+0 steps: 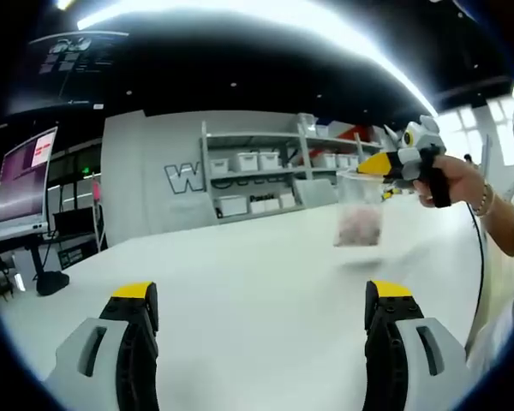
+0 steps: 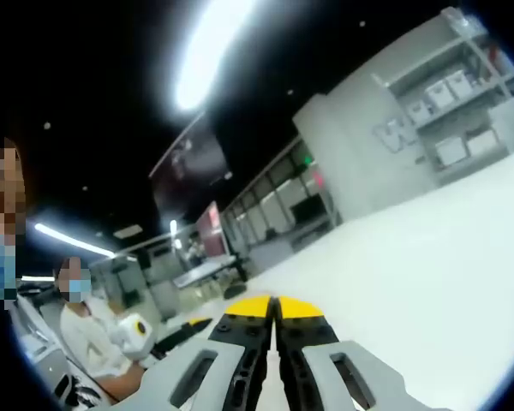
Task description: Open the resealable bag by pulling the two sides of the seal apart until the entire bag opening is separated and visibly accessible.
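A clear resealable bag with pinkish contents hangs in the air above the white table, at the right of the left gripper view. The right gripper, held by a person's hand, pinches the bag's top edge. My left gripper is low and nearer, its yellow-tipped jaws wide apart with nothing between them, well short of the bag. In the right gripper view the right gripper has its jaws pressed together, and the bag is hidden from that camera.
Grey shelves with white bins stand against the back wall. A monitor on a desk is at the far left. Beyond the table edge a person is sitting, and a white and yellow device is beside them.
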Demonstrator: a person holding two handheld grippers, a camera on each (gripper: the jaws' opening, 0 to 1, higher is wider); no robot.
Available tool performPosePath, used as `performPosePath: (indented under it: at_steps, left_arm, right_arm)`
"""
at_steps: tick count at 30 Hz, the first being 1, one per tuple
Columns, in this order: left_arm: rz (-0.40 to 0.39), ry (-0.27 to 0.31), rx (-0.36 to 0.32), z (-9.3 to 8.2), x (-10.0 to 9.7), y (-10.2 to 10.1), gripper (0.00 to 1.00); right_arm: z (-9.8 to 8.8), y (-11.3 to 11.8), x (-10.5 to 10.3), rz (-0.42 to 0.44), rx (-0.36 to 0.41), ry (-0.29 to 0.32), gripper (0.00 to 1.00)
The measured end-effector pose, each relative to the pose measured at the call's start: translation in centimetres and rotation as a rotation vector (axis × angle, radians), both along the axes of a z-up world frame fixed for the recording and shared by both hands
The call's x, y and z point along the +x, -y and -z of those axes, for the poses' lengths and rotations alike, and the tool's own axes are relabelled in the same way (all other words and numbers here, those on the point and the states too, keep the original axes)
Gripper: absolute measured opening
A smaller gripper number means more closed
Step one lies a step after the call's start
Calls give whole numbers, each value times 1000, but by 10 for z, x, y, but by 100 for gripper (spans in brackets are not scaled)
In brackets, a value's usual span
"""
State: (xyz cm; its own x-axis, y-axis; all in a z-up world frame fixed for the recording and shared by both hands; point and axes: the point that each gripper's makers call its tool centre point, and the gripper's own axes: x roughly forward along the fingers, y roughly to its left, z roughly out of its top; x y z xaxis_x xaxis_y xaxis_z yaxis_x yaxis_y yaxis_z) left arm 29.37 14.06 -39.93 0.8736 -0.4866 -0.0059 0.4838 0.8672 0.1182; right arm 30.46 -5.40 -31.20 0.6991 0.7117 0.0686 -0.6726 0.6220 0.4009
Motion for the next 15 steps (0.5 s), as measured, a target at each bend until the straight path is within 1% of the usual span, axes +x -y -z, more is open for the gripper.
performPosePath:
  at_steps: [15]
  left_arm:
    - [-4,1,3,0,1,-4,99]
  right_arm:
    - [-1,-1,13,9,-34,-4,0]
